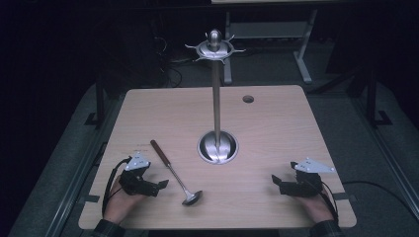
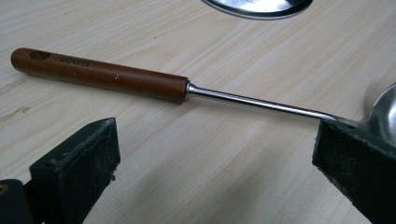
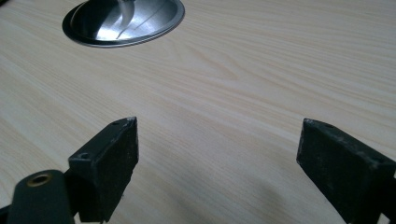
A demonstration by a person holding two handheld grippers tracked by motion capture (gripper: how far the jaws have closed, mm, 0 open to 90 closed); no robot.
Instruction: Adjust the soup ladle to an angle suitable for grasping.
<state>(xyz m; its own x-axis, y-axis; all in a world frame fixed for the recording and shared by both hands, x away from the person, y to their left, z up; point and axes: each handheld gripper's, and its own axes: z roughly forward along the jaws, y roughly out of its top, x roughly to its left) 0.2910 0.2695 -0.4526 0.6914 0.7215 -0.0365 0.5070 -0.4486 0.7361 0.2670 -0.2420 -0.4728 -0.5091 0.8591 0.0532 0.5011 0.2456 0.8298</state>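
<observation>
One ladle (image 2: pixel 187 88); bowl cut off behind left tongs (image 2: pixel 212 154).

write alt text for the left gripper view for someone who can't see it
A ladle with a brown wooden handle and thin steel shaft lies flat on a pale wooden table, just beyond the left gripper, whose two black jaws stand wide open with nothing between them. The rim of a shiny steel base shows at the top edge.
</observation>
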